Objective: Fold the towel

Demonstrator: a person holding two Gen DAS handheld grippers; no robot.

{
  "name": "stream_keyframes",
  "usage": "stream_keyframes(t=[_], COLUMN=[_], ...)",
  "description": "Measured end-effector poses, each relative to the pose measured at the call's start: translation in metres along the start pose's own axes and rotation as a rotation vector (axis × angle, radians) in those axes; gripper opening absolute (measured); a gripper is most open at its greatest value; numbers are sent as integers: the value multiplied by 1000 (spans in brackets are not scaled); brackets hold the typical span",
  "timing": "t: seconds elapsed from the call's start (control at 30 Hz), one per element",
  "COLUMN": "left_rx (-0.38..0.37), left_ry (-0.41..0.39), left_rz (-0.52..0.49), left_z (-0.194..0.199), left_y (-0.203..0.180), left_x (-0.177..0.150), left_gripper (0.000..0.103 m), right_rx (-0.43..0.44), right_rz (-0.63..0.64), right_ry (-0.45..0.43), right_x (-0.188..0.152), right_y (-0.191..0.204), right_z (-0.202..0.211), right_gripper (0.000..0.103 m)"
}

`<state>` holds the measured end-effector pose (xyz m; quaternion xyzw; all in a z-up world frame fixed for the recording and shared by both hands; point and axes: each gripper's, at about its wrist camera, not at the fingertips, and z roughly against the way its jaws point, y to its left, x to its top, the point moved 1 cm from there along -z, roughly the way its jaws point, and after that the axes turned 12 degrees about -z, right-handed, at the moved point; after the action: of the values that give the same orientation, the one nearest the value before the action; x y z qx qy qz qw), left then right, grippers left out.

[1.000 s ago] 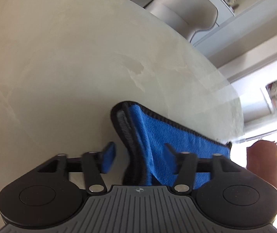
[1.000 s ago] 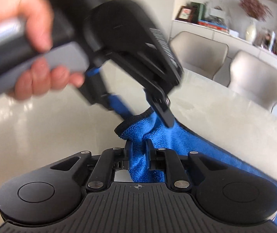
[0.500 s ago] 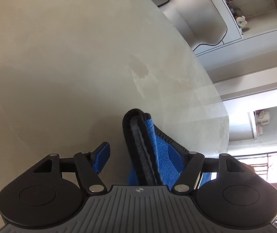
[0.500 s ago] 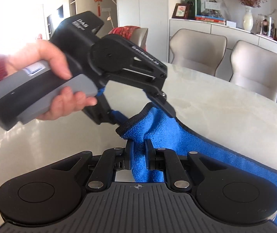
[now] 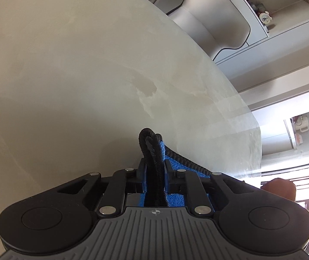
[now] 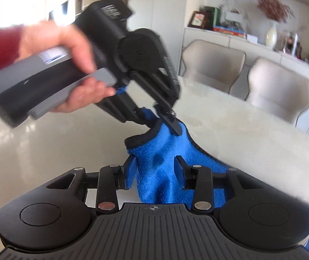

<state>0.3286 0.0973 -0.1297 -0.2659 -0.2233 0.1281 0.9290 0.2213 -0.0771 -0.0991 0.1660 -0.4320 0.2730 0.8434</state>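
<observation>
A blue towel (image 6: 165, 151) with a black hem lies on a pale marble table (image 6: 252, 130), one corner lifted. My left gripper (image 5: 154, 169) is shut on the doubled black-hemmed towel edge (image 5: 152, 151). In the right wrist view the left gripper (image 6: 161, 119) pinches the raised corner from above, held by a hand. My right gripper (image 6: 155, 166) is open, its fingers apart on either side of the towel just below that corner.
Two beige chairs (image 6: 280, 91) stand at the far side of the table, with a sideboard of ornaments (image 6: 271, 34) behind. The table's curved edge (image 5: 249, 112) runs to the right in the left wrist view.
My left gripper closed on the towel's hemmed edge. My right gripper, shut on the towel before, opened and let go. The corner now hangs from the left gripper.
</observation>
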Motion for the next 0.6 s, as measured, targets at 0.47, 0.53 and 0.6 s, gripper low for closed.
stream_keyframes(t=[0.47,0.53,0.6], left_rx=[-28,-30,-23], left_ry=[-1,2,5], left_rz=[39,51,63], left_z=[6,6,6], left_y=[-14,-13,-11], left_x=[7,8,10], left_gripper=[11,11,11], right_rx=[-106,-88,-83], right_rz=[158,158,165], right_ry=[-58,-78,-91], right_x=[1,-2,-5], right_y=[37,37,40], right_z=[-18,-15,-12], right_gripper=[54,57,61])
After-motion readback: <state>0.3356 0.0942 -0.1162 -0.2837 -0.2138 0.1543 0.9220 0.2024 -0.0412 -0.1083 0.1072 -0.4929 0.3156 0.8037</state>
